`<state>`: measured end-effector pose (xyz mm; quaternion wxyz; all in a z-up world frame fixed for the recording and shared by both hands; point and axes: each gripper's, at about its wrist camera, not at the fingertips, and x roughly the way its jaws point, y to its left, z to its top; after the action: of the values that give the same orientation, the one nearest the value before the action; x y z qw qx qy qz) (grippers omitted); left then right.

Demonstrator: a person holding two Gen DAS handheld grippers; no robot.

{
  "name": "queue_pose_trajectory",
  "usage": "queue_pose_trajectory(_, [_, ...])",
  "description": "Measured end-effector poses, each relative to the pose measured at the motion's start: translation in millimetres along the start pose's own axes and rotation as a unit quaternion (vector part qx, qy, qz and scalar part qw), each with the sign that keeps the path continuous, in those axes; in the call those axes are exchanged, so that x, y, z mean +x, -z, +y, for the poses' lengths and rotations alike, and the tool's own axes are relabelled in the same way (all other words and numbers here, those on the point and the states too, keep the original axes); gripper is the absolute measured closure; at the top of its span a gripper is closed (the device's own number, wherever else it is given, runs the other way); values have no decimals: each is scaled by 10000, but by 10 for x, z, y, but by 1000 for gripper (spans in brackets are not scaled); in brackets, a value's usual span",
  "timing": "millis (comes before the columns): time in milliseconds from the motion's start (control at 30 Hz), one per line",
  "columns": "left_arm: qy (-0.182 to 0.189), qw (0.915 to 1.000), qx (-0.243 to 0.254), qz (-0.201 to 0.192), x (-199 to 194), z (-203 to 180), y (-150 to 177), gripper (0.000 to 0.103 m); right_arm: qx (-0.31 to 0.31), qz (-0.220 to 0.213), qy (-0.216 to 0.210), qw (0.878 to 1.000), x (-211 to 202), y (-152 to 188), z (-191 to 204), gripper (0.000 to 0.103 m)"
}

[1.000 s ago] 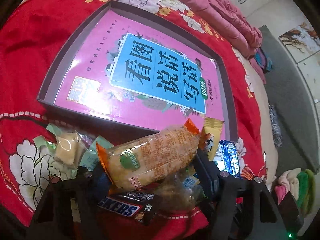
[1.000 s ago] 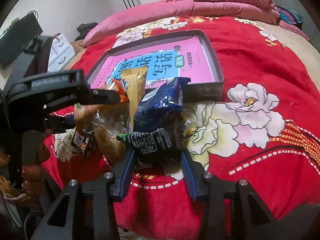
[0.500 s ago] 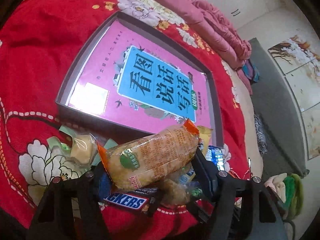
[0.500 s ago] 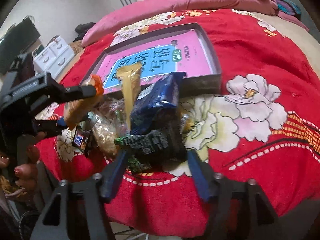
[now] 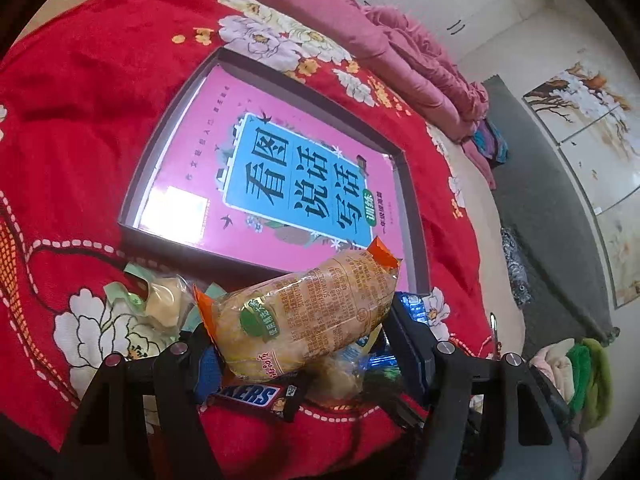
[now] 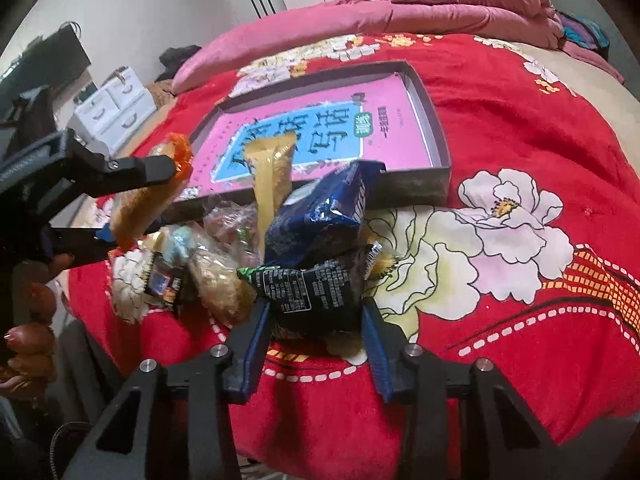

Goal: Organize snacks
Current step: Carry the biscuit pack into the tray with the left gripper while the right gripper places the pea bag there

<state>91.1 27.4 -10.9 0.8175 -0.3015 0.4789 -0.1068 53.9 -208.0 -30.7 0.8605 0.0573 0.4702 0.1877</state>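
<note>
Our left gripper (image 5: 298, 344) points down at a slant over the near edge of the bed, its jaws clenched across the width of a long orange-ended bread packet (image 5: 304, 320), which is lifted clear of the snack pile. In the right wrist view that same gripper comes in from the left, with the hand (image 6: 30, 320) that carries it wrapped around the grip below.

Our right gripper (image 6: 316, 340) also tilts downward, and its jaws are closing with a dark green packet (image 6: 312, 292) between them; the blue pads are touching its sides.

The rest of the snacks lie heaped on the red floral blanket (image 6: 520, 140): a dark blue bag (image 6: 320, 216) leaning above the green packet, a tall yellow packet (image 6: 272, 176) standing behind it, a Snickers bar (image 5: 252, 396) under the lifted bread, and a pale green-wrapped pastry (image 5: 160, 304) off to the left.

Just beyond the heap sits a shallow grey box (image 5: 416, 224) with a pink book (image 5: 280, 176) flat inside it.

Pink bedding (image 6: 440, 12) is bunched at the far side, and a white drawer unit (image 6: 112, 108) stands beside the bed.
</note>
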Motion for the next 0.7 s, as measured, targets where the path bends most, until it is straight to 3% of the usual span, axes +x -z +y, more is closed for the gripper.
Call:
queue_pose_trajectory(333, [-74, 9997, 12, -220, -166, 56, -97, 31, 163, -778, -126, 9968, -438, -104, -73, 63])
queue_pose_trajectory(700, [-333, 9990, 35, -282, -73, 102, -245, 31, 220, -1172, -129, 9928, -415, -553, -236, 64])
